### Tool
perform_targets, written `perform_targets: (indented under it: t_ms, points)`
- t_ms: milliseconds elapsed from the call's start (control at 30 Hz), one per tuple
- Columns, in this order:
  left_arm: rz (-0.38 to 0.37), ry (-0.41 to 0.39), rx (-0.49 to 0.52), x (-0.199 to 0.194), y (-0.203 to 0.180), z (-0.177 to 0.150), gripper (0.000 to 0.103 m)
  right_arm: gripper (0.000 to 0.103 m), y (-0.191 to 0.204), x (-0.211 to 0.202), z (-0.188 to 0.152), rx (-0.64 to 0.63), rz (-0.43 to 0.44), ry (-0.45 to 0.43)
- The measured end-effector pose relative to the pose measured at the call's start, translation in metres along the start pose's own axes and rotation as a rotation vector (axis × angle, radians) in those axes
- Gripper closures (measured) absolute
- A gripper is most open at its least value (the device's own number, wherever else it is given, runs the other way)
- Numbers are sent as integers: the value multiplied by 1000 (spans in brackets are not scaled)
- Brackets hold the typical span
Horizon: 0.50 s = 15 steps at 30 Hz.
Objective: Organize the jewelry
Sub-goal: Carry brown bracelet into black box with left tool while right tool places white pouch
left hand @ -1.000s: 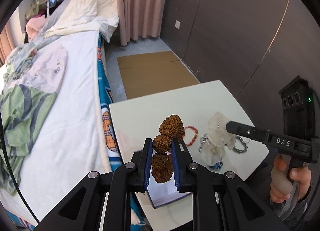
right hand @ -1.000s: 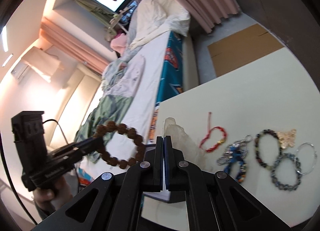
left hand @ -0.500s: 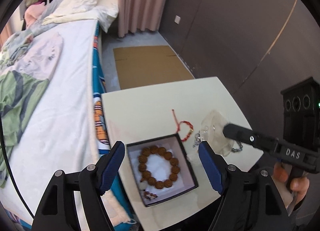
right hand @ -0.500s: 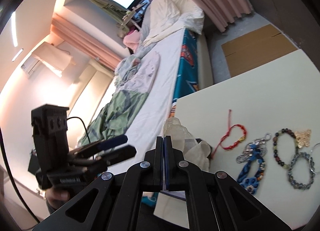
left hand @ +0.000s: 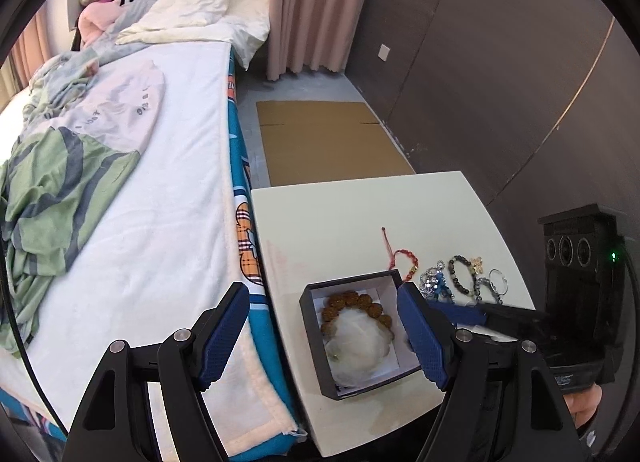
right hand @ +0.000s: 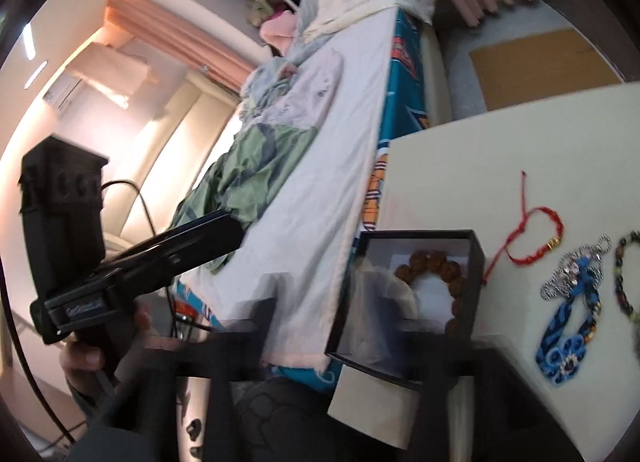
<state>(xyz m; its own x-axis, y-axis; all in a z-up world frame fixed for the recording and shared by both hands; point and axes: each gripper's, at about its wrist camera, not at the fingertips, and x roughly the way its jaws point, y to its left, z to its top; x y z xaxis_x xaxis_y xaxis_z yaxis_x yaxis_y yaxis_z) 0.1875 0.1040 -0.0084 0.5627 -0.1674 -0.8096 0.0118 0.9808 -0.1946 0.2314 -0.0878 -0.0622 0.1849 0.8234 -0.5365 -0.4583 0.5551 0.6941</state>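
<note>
Left wrist: bed (left hand: 160, 222), cardboard (left hand: 328, 142), table (left hand: 320, 222)

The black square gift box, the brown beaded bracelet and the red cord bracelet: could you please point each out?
Black square gift box (left hand: 310, 328), left wrist view, left wall.
Brown beaded bracelet (left hand: 352, 299), left wrist view, upper beads.
Red cord bracelet (right hand: 554, 227), right wrist view, loop's right side.

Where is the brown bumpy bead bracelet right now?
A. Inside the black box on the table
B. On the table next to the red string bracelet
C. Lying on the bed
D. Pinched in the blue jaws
A. The brown bead bracelet lies inside the black box, partly under a clear plastic bag; the left gripper is open and empty above it.
</note>
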Motion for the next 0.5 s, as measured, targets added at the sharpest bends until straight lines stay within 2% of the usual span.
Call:
perform_targets:
  t_ms: [233, 500]
  points:
    - [-24, 17, 45, 8, -18, -1, 26, 21, -19, -47, 7, 30, -52, -103]
    - [-58, 53, 116, 33, -57, 4, 26, 21, -59, -88, 6, 107, -157, -139]
